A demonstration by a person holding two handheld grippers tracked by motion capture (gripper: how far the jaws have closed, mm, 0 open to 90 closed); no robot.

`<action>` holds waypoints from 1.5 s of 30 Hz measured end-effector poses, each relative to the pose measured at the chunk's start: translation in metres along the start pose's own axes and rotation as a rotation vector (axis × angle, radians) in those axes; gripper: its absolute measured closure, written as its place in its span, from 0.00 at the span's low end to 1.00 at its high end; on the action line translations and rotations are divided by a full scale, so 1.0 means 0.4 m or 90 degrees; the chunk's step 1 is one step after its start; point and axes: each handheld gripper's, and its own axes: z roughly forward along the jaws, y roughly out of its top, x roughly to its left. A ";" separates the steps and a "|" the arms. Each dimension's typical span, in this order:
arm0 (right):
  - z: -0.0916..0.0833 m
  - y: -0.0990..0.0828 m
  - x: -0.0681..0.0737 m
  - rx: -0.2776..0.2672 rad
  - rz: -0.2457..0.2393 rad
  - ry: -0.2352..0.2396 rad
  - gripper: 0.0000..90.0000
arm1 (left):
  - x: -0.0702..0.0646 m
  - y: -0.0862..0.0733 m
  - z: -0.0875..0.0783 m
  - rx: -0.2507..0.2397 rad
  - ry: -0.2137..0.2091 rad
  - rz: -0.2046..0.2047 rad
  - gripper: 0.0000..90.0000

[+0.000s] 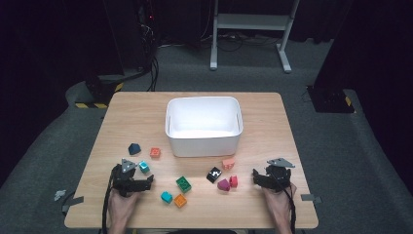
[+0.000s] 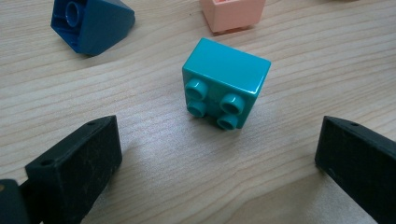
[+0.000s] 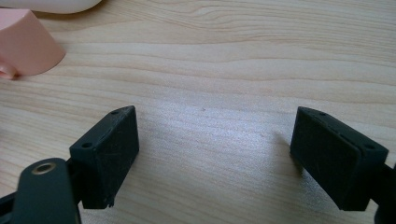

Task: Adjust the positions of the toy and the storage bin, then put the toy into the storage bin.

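A person holds both grippers low over the wooden table [image 1: 272, 117]. My left gripper [image 1: 132, 180] is at the front left with its jaws wide open. In the left gripper view [image 2: 217, 140] a teal brick [image 2: 226, 88] lies on its side just ahead of the jaws, studs toward the camera and apart from both fingers. Beyond it are a dark blue sloped brick [image 2: 91, 23] and an orange brick [image 2: 232, 14]. At the front right, my right gripper [image 1: 272, 175] stands open over bare wood [image 3: 215, 135]. A pink brick [image 3: 25, 42] sits to its far left.
A white bin [image 1: 203, 141] stands mid-table, open at the top. Loose bricks lie in front of it: green [image 1: 183, 184], teal [image 1: 166, 197], orange [image 1: 180, 200], black [image 1: 214, 174], magenta [image 1: 223, 185], red [image 1: 234, 181] and pink [image 1: 228, 163]. The table's front edge is close behind the hands.
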 end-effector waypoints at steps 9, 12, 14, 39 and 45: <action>-0.028 -0.006 0.021 -0.026 -0.016 0.040 0.28 | 0.000 0.000 0.000 -0.001 0.001 0.000 0.01; -0.035 -0.005 0.026 -0.034 -0.018 0.054 0.29 | 0.000 0.000 0.000 -0.001 0.001 0.000 0.01; -0.039 -0.004 0.032 -0.042 -0.015 0.065 0.30 | 0.000 0.000 0.000 -0.001 0.001 0.000 0.01; -0.032 0.070 0.130 -0.060 -0.061 0.183 0.36 | 0.001 0.000 -0.001 -0.002 0.002 0.000 0.01; -0.025 0.090 0.144 -0.051 -0.066 0.199 0.36 | 0.001 0.000 0.000 -0.002 0.002 0.000 0.01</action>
